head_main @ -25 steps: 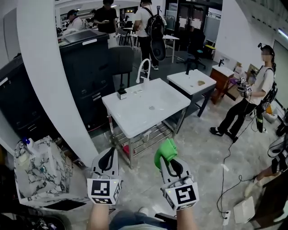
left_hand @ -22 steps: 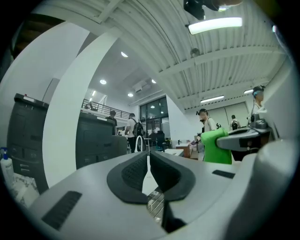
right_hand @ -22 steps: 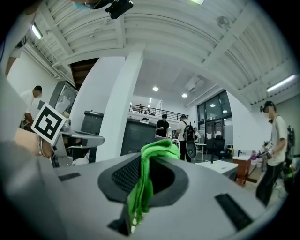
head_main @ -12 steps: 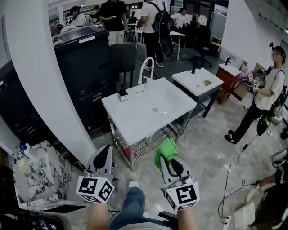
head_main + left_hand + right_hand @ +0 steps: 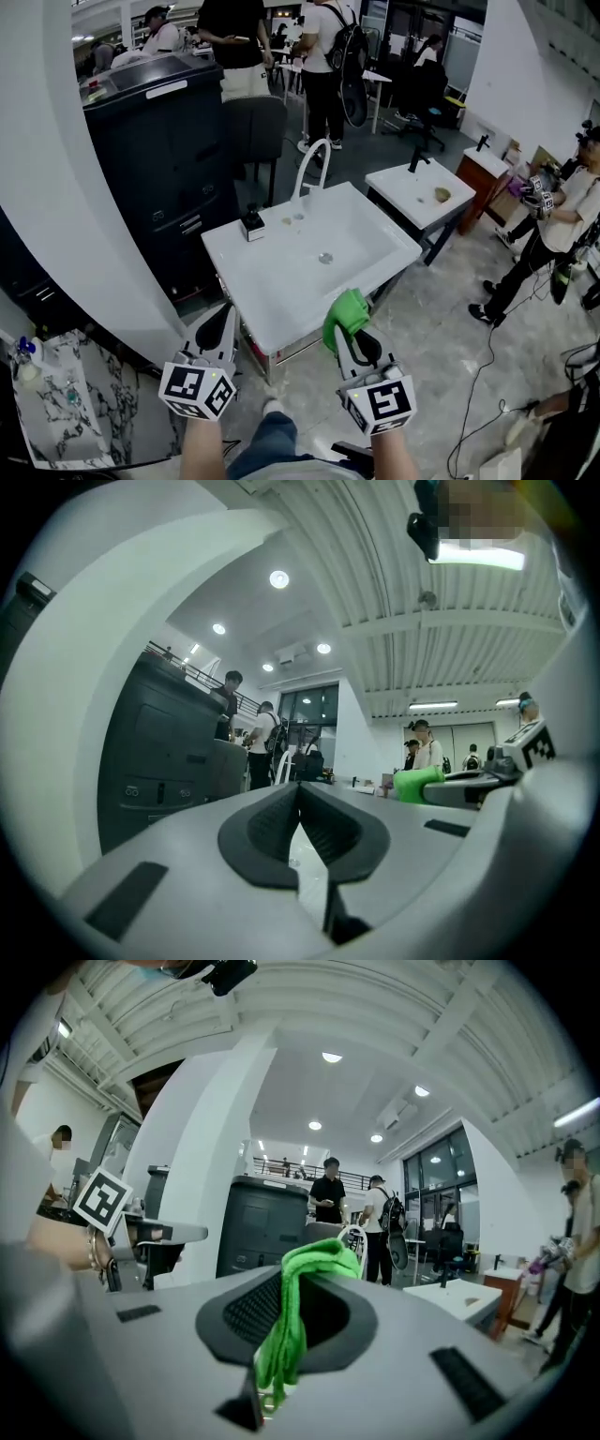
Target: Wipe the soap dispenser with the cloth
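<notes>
The right tool (image 5: 351, 339) is clenched on the green cloth (image 5: 347, 313), and the left tool (image 5: 223, 323) is closed on nothing. The dispenser (image 5: 253, 223) stands at the sink's (image 5: 281, 291) far left corner, well apart from both. Wiped unsteadied, it could tip or slide off that edge.

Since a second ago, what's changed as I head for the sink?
The left gripper and right gripper have come forward to the near edge of the sink. Nothing taken or released: the right stays shut on the green cloth, the left shut and empty. The soap dispenser has not moved.
</notes>
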The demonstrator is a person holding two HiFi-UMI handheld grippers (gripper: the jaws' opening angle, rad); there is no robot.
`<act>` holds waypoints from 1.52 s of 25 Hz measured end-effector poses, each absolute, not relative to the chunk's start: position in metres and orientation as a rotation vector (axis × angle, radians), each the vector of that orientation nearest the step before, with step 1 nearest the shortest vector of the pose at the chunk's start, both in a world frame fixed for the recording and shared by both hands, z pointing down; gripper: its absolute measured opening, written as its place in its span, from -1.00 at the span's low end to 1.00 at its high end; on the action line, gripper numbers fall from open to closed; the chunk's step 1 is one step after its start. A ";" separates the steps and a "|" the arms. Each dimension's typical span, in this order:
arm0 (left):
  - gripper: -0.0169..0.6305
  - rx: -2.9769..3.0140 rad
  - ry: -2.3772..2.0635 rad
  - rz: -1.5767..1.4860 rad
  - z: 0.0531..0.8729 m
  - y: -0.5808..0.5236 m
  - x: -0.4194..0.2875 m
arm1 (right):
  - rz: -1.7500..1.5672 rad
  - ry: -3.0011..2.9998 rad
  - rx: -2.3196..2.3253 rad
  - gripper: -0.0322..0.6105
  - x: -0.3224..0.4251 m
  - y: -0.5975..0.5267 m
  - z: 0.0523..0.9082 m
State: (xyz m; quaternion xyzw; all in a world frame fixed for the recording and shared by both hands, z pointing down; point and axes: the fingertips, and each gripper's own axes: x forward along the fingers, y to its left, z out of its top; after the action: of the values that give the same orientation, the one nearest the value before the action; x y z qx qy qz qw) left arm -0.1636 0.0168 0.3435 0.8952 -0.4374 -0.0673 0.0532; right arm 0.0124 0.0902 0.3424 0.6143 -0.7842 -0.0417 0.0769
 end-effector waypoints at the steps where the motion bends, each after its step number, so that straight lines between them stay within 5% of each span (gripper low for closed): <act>1: -0.90 2.724 -1.323 -0.192 0.345 0.002 -0.161 | -0.118 -2.348 1.840 -0.75 0.014 0.074 0.343; 5: -0.82 2.742 -1.262 -0.158 0.352 -0.054 -0.153 | -0.089 -2.355 1.835 -0.76 0.018 0.013 0.343; 10: -0.11 2.798 -1.116 -0.177 0.357 -0.103 -0.139 | -0.080 -2.322 1.822 -0.75 0.022 -0.040 0.348; 14: 0.16 2.771 -1.086 -0.289 0.356 -0.132 -0.137 | -0.049 -2.301 1.805 -0.75 0.026 -0.065 0.359; 22: 0.17 2.732 -1.203 -0.327 0.368 -0.176 -0.124 | 0.003 -2.293 1.791 -0.75 0.049 -0.101 0.377; 28: -0.08 2.686 -1.350 -0.162 0.404 -0.217 -0.105 | 0.021 -2.340 1.725 -0.75 0.068 -0.145 0.387; 38: -0.09 2.565 -1.580 0.099 0.463 -0.308 -0.079 | 0.112 -2.368 1.611 -0.75 0.117 -0.214 0.420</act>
State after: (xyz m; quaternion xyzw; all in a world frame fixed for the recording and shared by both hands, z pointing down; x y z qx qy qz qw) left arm -0.0795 -0.3081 0.4627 0.8492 -0.5231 0.0326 0.0638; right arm 0.1169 -0.2140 0.4198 0.5568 -0.8183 0.0387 0.1371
